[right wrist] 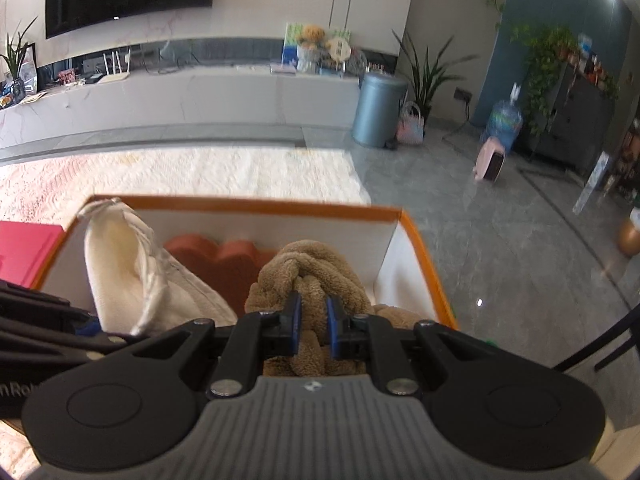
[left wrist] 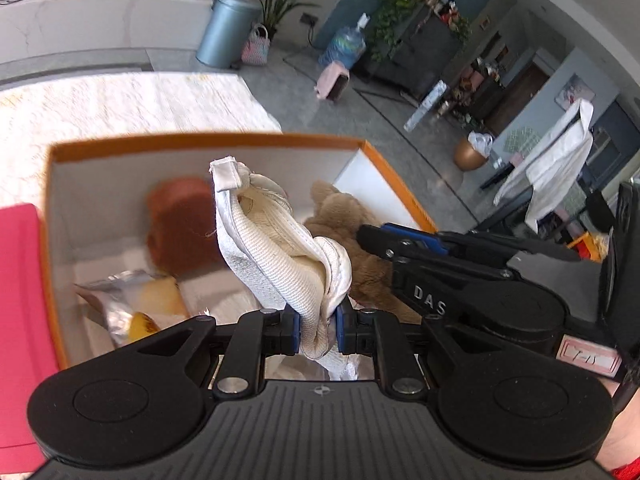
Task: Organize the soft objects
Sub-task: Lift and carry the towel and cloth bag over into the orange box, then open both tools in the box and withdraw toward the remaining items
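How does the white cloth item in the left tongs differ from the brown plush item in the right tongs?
The white cloth item is cream, woven and ribbed; the brown plush item is tan and fuzzy. The white one stands up tall from the left tongs; the brown one bunches low around the right tongs. Both are soft, gripped, and above the orange-rimmed box.

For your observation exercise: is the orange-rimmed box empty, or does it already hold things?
Not empty. Inside the orange-rimmed box lie a reddish-brown soft item and a crinkled clear packet on its white floor.
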The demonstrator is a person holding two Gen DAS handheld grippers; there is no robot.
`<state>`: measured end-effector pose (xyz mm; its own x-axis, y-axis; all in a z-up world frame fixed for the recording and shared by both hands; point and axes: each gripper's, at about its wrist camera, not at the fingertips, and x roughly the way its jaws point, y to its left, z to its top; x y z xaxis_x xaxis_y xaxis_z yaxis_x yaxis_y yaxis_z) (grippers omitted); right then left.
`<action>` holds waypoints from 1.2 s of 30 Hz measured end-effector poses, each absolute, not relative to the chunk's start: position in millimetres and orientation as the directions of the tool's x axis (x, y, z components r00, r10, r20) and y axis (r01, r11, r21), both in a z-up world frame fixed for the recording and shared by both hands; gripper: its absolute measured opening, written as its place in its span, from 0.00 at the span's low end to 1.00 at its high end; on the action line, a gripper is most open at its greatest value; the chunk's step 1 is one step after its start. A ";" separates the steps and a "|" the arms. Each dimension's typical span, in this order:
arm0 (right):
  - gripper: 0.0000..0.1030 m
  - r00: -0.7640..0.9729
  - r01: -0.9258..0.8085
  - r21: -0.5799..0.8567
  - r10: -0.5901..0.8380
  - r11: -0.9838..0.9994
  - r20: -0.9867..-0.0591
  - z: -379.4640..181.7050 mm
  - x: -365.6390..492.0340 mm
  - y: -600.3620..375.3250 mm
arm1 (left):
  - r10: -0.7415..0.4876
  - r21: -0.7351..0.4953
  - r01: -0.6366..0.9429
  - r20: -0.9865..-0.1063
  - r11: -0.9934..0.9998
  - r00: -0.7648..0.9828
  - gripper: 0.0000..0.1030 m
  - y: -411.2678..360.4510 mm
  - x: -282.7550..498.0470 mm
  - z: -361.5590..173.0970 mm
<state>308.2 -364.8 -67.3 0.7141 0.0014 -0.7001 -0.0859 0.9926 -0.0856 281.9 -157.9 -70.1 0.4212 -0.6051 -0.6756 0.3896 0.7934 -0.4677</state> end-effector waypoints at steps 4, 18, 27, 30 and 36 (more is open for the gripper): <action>0.12 0.688 -0.094 -0.059 0.022 0.994 -0.725 -80.7 312.3 -369.6 | -0.581 -0.447 0.383 -0.711 0.808 0.396 0.18 -163.3 282.6 -77.4; 0.32 0.654 -0.056 0.040 0.067 0.998 -0.753 -86.1 316.7 -374.8 | -0.509 -0.439 0.257 -0.744 0.861 0.433 0.57 -143.9 274.8 -72.9; 0.64 0.726 -0.022 -0.017 0.004 1.000 -0.688 -51.0 293.3 -371.9 | -0.450 -0.357 0.274 -0.723 0.893 0.523 0.80 -141.6 246.6 -39.0; 0.66 0.751 -0.024 -0.023 0.003 0.999 -0.660 -39.5 280.4 -367.2 | -0.453 -0.331 0.310 -0.695 0.891 0.558 0.80 -136.9 232.5 -22.7; 0.66 0.792 -0.013 0.033 0.031 0.999 -0.610 -20.0 244.3 -355.0 | -0.398 -0.231 0.330 -0.649 0.915 0.648 0.80 -128.2 201.2 4.0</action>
<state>244.3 -355.0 -20.0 0.7917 0.0309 -0.6101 -0.0134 0.9994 0.0333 201.2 -128.2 4.0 0.6484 -0.3976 -0.6492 0.3303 0.9153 -0.2307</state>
